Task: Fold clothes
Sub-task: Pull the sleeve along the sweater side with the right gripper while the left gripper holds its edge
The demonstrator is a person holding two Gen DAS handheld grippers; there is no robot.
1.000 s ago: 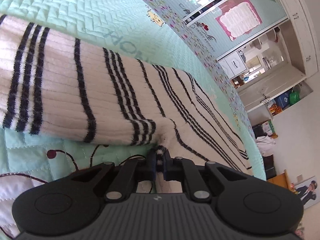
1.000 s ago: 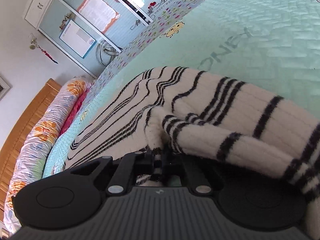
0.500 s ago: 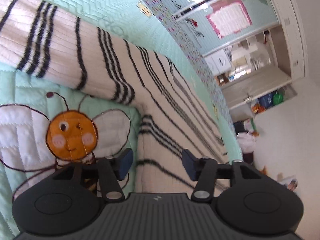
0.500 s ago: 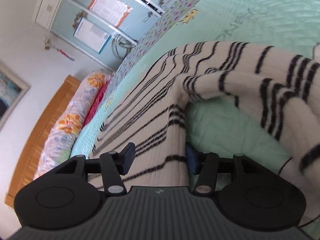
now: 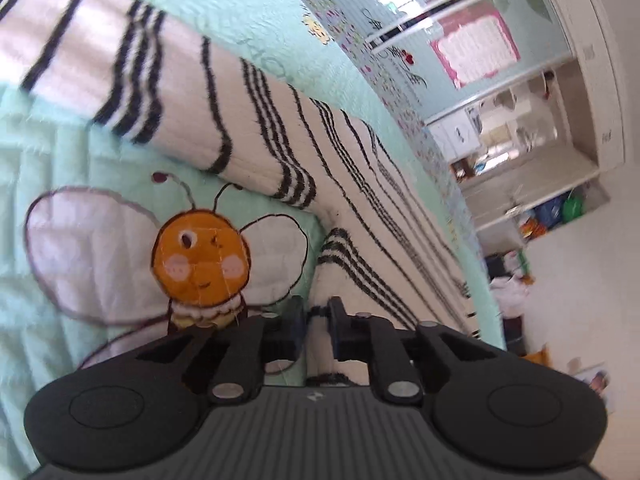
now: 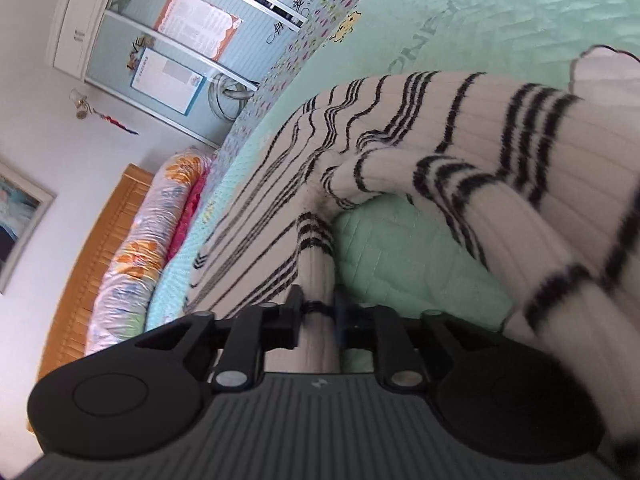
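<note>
A white sweater (image 5: 360, 184) with black stripes lies flat on a mint quilt (image 5: 80, 140). Its sleeve (image 5: 180, 100) stretches away to the upper left. My left gripper (image 5: 318, 316) has the sweater's near side edge between its pads; its jaws stand narrow and are opening. In the right wrist view the sweater (image 6: 280, 200) runs up the middle. Its other sleeve (image 6: 520, 200) arches over to the right. My right gripper (image 6: 319, 312) is closing its jaws on a rolled bit of the side edge, and the pads press it.
A bee picture (image 5: 200, 256) is stitched on the quilt just left of my left gripper. A wardrobe with glass doors (image 5: 480, 40) and open shelves (image 5: 540, 208) stand beyond the bed. A wooden headboard (image 6: 100, 260) and rolled flowery bedding (image 6: 148, 248) lie at the left.
Both grippers let go of the sweater where the sleeves join it, opened wide and drew back along its sides. Now each has narrowed on the side edge lower down.
</note>
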